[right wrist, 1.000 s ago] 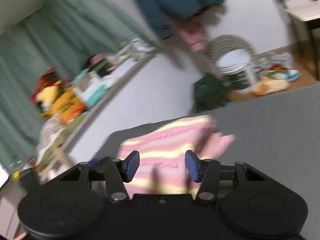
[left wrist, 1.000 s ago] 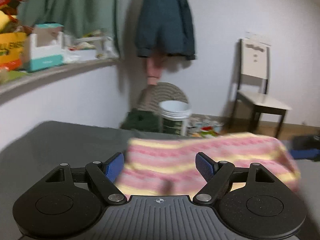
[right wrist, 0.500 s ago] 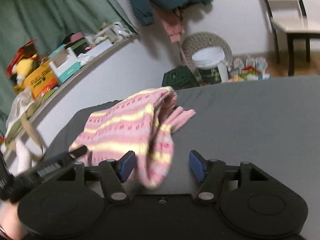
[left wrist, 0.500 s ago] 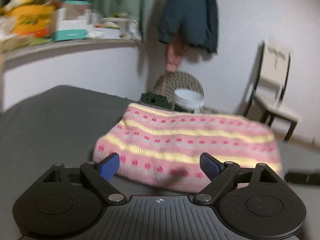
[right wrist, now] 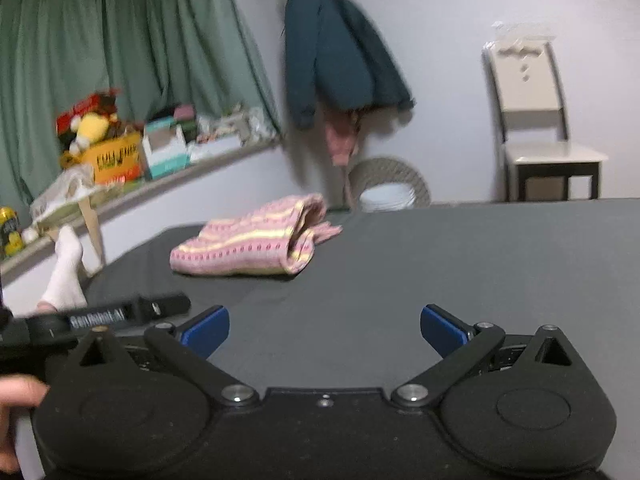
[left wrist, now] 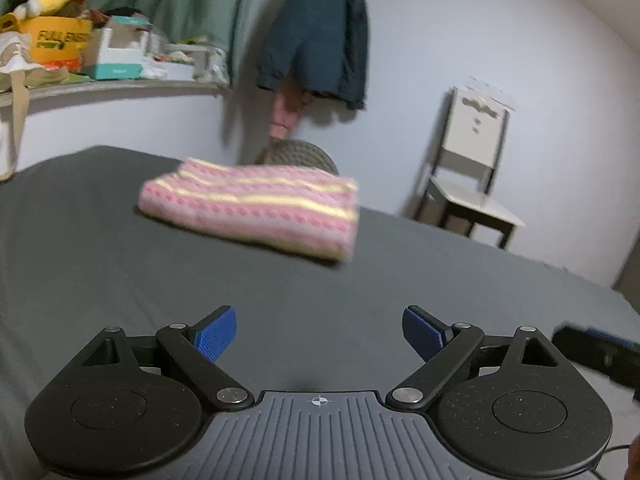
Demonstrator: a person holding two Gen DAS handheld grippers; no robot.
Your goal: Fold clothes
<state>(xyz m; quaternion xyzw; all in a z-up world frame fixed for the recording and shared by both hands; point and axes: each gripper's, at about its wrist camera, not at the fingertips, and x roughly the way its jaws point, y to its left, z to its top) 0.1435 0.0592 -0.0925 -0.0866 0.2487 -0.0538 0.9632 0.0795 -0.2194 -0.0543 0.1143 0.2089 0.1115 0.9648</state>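
Note:
A pink knit garment with yellow stripes [left wrist: 256,208] lies folded on the dark grey surface [left wrist: 200,288], well ahead of both grippers. In the right wrist view the same garment [right wrist: 248,244] sits to the left of centre, its folded edge and a loose end facing right. My left gripper [left wrist: 319,336] is open, with nothing between its blue pads. Also open and empty, my right gripper [right wrist: 325,330] hangs back over bare grey surface. Part of the left gripper's body [right wrist: 100,316] shows at the left of the right wrist view.
A cluttered shelf [left wrist: 100,84] runs along the left wall under green curtains [right wrist: 120,60]. A dark jacket [left wrist: 320,36] hangs on the wall. A white chair [right wrist: 536,128] and a bucket in a woven basket [right wrist: 386,194] stand beyond the far edge. A white sock [right wrist: 66,268] shows at left.
Both grippers have let go of the garment and pulled back from it. The garment now lies folded on the surface, farther away in both views.

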